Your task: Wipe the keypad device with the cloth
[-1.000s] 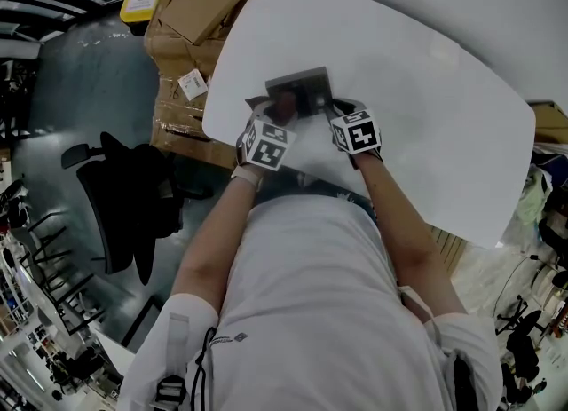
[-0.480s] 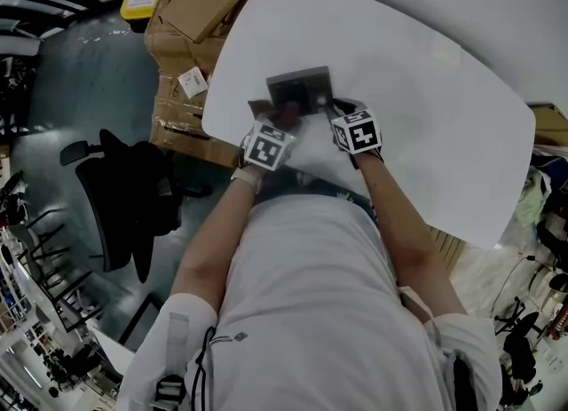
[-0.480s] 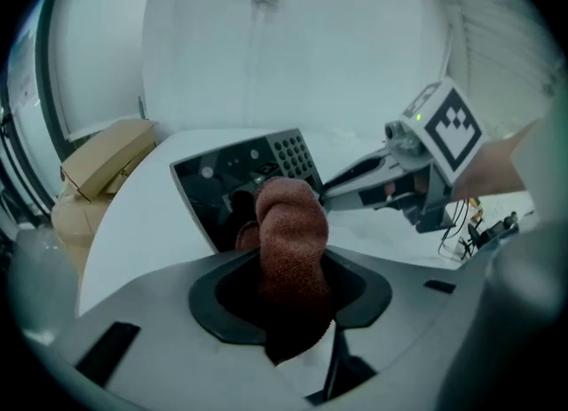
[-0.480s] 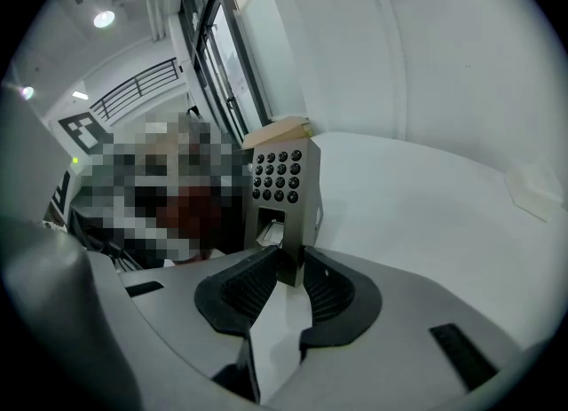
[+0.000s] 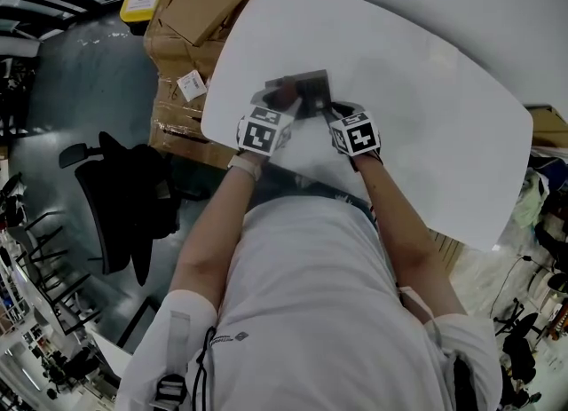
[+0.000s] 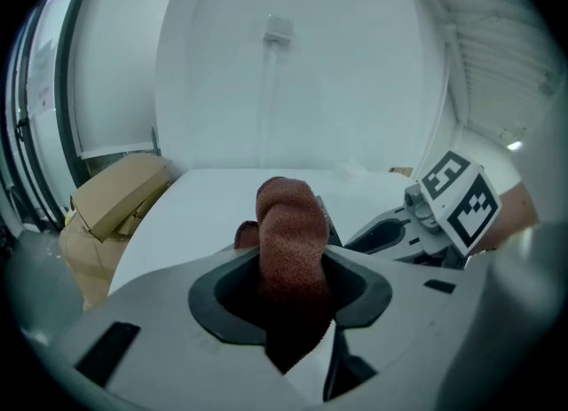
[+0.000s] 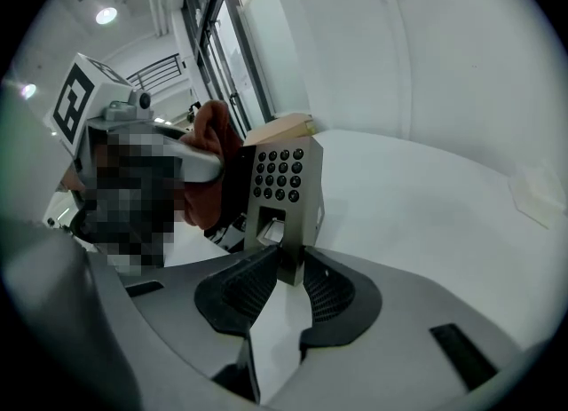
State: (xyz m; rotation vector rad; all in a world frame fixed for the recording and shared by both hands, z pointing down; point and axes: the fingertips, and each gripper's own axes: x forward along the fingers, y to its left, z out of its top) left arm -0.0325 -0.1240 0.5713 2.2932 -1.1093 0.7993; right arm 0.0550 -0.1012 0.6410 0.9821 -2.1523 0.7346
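I'm counting one keypad device (image 7: 284, 178), one cloth (image 6: 288, 223), two grippers, namely left gripper (image 6: 290, 267) and right gripper (image 7: 288, 264), one table (image 5: 426, 116), one chair (image 5: 124, 189).

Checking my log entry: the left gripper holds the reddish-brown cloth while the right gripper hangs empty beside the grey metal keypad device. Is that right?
Not quite. The right gripper is not empty: its jaws are closed on the lower end of the grey metal keypad device, as the right gripper view shows. The left gripper does hold the reddish-brown cloth.
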